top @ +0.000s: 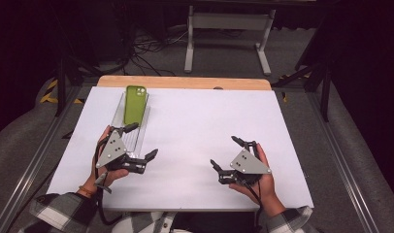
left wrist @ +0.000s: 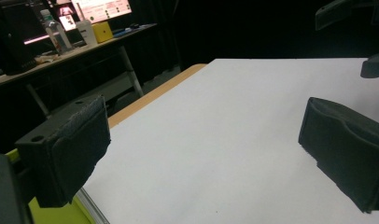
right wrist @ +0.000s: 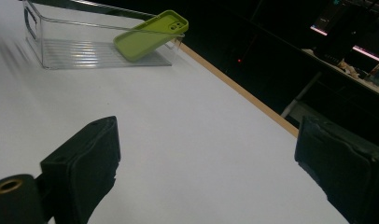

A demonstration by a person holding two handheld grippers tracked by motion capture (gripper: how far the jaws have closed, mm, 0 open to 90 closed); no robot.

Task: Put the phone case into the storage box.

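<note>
Nearest to the person, both grippers hover over the white bench [top: 185, 145] with nothing between their fingers. The right gripper [top: 229, 154] sits well to the right of the clear tray [top: 118, 112], its fingers [right wrist: 82, 163] spread wide over bare bench. The left gripper [top: 139, 141] hangs just at the tray's near end, its fingers [left wrist: 68, 154] also spread wide, one of them over the tray's near rim. Farther off, the green phone case [top: 135, 104] lies tilted in the tray, its top edge propped on the far rim and its lower end down on the ribbed floor.

Judging from this, the slanted case is the risk: a push from one finger could slide it down flat into the tray or tip it off the rim, and the light tray itself could skate across the smooth bench if a finger catches its wall.

The tray's clear walls are hard to make out from above, so exactly where the left finger stands against the near rim is uncertain. Whether a phone is inside the case cannot be told.
</note>
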